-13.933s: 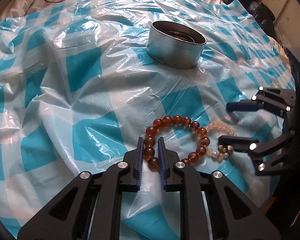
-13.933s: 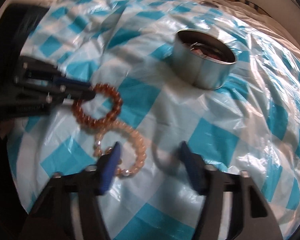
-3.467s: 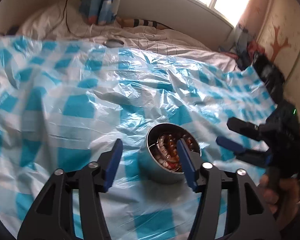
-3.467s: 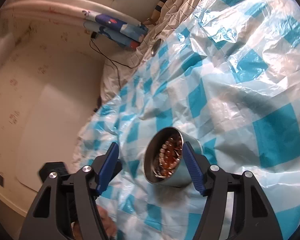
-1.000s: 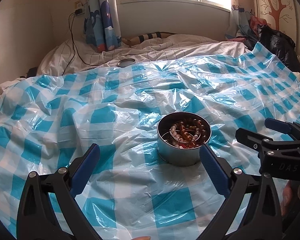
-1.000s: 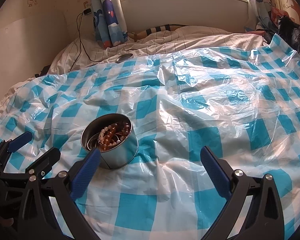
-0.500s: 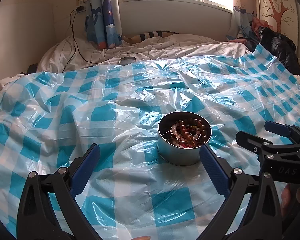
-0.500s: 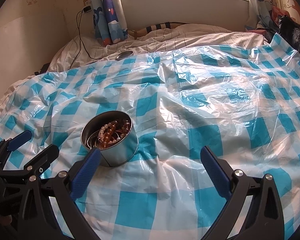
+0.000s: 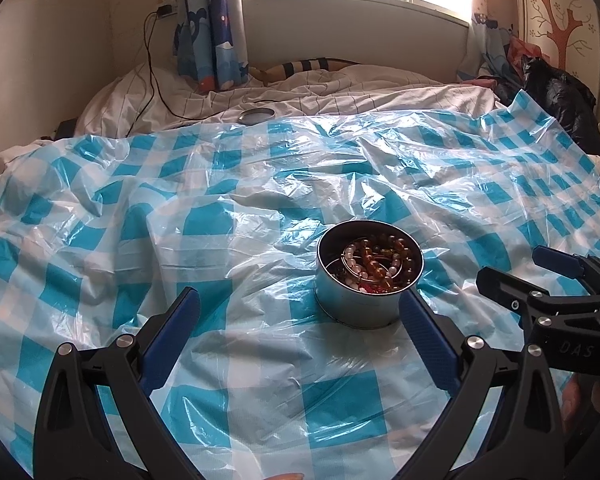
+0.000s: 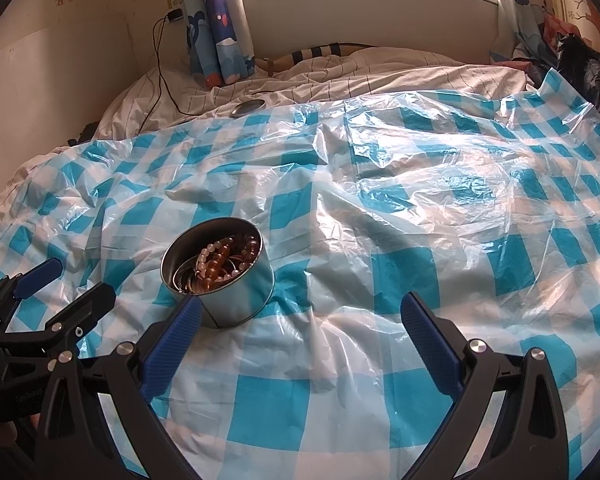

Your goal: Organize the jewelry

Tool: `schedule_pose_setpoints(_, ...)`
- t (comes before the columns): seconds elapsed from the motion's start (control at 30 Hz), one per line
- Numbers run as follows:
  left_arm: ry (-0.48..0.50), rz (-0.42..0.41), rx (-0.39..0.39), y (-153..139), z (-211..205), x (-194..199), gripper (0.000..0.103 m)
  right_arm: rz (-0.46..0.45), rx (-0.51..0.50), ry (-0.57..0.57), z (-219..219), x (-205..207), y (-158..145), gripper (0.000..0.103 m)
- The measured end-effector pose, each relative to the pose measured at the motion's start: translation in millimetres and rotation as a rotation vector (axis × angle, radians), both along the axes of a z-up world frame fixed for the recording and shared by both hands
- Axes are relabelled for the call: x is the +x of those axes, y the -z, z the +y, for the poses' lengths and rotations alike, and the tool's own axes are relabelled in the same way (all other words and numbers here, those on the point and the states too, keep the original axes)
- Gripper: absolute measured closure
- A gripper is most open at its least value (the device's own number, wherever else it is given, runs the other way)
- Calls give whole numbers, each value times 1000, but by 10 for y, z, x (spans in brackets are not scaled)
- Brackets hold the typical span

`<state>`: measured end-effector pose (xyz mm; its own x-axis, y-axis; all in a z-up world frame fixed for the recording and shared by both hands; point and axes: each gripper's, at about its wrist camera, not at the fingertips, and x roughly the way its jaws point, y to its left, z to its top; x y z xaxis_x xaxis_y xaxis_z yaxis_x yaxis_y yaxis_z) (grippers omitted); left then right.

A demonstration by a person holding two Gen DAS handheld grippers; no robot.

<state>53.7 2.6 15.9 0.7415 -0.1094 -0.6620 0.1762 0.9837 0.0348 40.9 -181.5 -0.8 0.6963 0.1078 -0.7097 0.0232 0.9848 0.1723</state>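
I have my left gripper held low over the bed, pointing toward the window, its fingers spread wide with nothing between them. The round metal tin sits just ahead of its right finger, whose blue tip overlaps the tin's lower right edge in this view; I cannot tell if they touch. My right gripper is level with it and also aimed toward the window, fingers spread wide and empty, and in its own view the tin stands at the tip of its left finger.

From the left wrist view I see the right gripper off to the right of the tin, apart from it. From the right wrist view the left gripper shows at the left edge, near the tin.

The beaded bracelets, amber and pale pink, lie piled inside the open tin, which stands upright on the crinkled blue-and-white checked plastic sheet covering the bed.

Beyond the sheet, a small round metal lid lies on the striped white bedding. A black cable runs down from a wall socket beside the blue cartoon curtain. A black bag sits at the far right.
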Motion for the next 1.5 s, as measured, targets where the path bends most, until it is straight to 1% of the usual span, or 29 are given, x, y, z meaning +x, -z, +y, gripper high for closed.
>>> schedule_pose_setpoints(0.8, -10, 10, 9, -7, 8, -6, 7, 8, -6, -9, -8, -43, 3, 7)
schedule_pose_setpoints(1.03, -32, 39, 19, 1, 31, 4, 7, 14, -7, -15, -2, -63, 4, 7)
schedule_pose_setpoints(1.1, -43, 45, 10, 9, 54, -3, 7, 17, -9, -18, -6, -83, 8, 7)
schedule_pose_setpoints(1.13, -48, 41, -9, 7, 83, -17, 7, 19, -11, -20, 4, -73, 6, 7)
schedule_pose_setpoints(1.17, -52, 32, -27, 4, 100, -31, 8, 21, -12, -22, 9, -58, 8, 7)
schedule_pose_setpoints(1.2, -60, 6, -52, -19, 146, -63, 8, 22, -10, -23, -1, -74, 5, 7)
schedule_pose_setpoints(1.3, -69, -12, -47, -67, 164, -72, 8, 20, -12, -24, -1, -64, -1, 7)
schedule_pose_setpoints(1.37, -64, 0, -61, -63, 179, -56, 8, 20, -14, -27, -2, -57, -6, 7)
schedule_pose_setpoints(1.4, -57, 20, -71, -44, 186, -37, 7, 22, -13, -27, 0, -53, -7, 7)
schedule_pose_setpoints(1.5, -49, 119, -118, 35, 214, 49, 7, 25, -14, -29, 2, -64, -10, 7)
